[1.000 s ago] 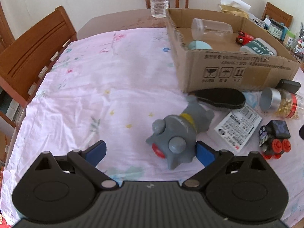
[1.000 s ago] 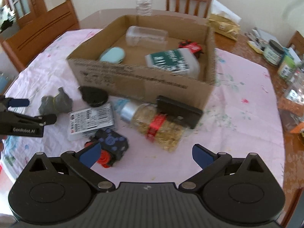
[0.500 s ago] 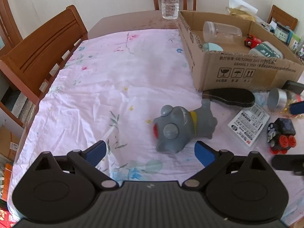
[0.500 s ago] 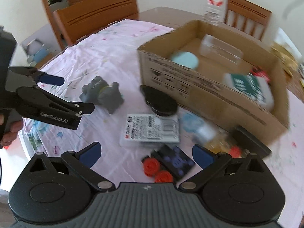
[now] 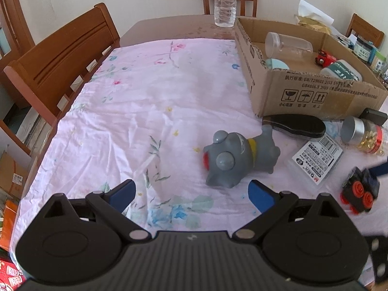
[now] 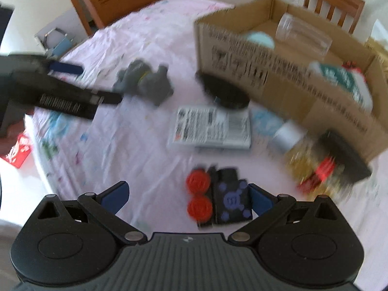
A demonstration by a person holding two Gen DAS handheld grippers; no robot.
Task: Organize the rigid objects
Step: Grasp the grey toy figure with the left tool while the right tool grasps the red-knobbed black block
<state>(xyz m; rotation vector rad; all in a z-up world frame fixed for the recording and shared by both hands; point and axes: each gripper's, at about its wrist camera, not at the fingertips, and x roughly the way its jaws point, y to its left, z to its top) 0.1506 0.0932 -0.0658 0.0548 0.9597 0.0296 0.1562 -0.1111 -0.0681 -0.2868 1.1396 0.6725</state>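
Note:
A grey rubber animal toy (image 5: 238, 160) lies on its side on the pink cloth, just ahead of my open left gripper (image 5: 191, 191) and nearer its right finger. A black toy train with red wheels (image 6: 218, 201) sits between the fingers of my open right gripper (image 6: 188, 195), close to the right finger; this view is motion-blurred. The train (image 5: 359, 194) also shows at the right edge of the left wrist view. The open cardboard box (image 5: 315, 97) holds a clear jar, a pale blue lid, a red toy car and a green-and-white container.
In front of the box lie a black oval insole (image 5: 295, 126), a white labelled pack (image 5: 317, 157), a silver-lidded jar of golden bits (image 5: 363, 135) and a black block (image 5: 374, 116). A water bottle (image 5: 225, 0) stands at the back. Wooden chairs ring the table.
My right gripper has swung left and come down around the toy train, which now lies between its fingers. My left gripper has drawn back a little from the grey toy.

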